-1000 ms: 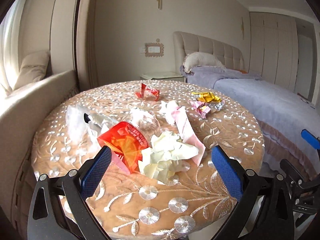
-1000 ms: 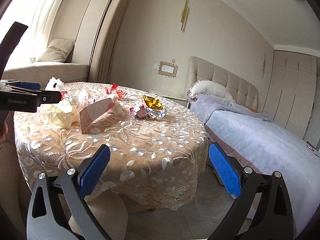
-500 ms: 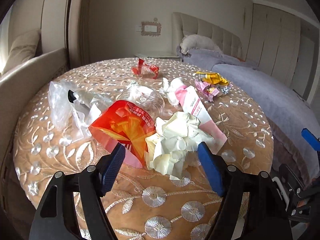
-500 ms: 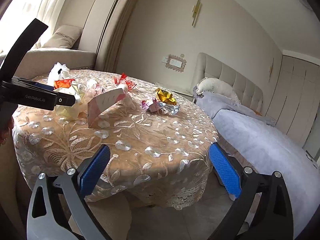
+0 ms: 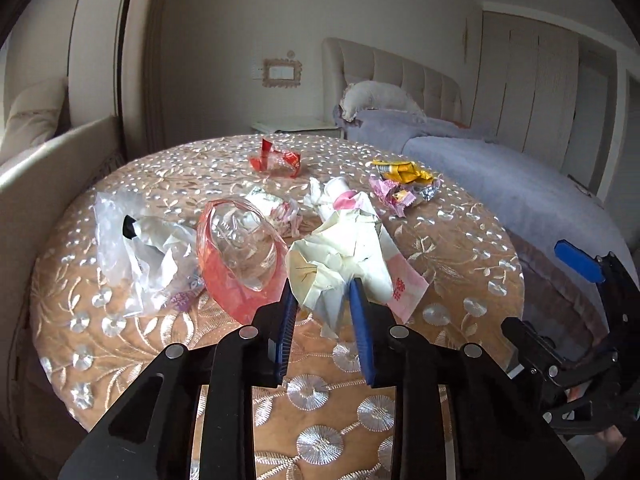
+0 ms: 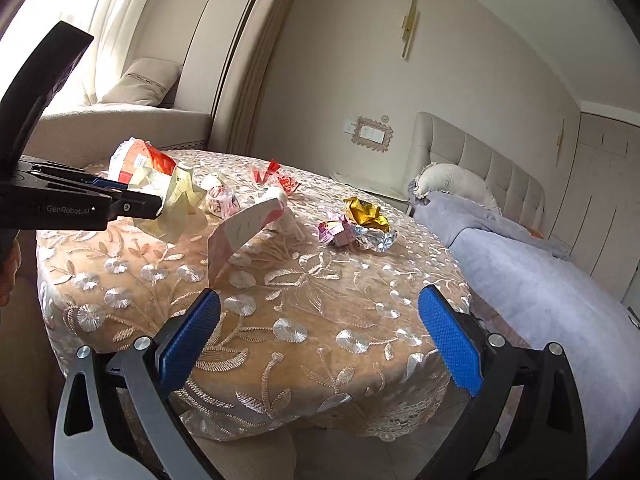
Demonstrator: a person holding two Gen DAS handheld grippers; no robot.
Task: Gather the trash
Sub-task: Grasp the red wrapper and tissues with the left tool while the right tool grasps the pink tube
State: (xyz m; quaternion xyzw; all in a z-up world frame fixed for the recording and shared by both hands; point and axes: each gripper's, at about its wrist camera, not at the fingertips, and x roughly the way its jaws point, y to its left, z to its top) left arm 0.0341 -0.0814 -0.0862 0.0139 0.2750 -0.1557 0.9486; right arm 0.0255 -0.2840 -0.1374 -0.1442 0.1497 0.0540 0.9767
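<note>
My left gripper (image 5: 322, 292) is shut on a crumpled pale yellow paper (image 5: 340, 256) and holds it just above the round table; the paper also shows in the right wrist view (image 6: 178, 200). Beside it lie a red and clear plastic wrapper (image 5: 240, 256), a clear plastic bag (image 5: 136, 240), a pink and white tube (image 5: 384, 256) and, farther off, a small red wrapper (image 5: 276, 160) and gold and silver foil wrappers (image 5: 404, 188). My right gripper (image 6: 320, 324) is open and empty at the table's near right edge.
The round table (image 6: 320, 288) has an embroidered beige cloth hanging over its edge. A bed with a lilac blanket (image 6: 540, 264) stands close on the right. A cushioned window bench (image 5: 44, 160) runs along the left. Bare floor shows below the table edge.
My left gripper moved forward onto the yellow paper, closed on it and lifted it slightly. My right gripper came closer to the table and stayed open.
</note>
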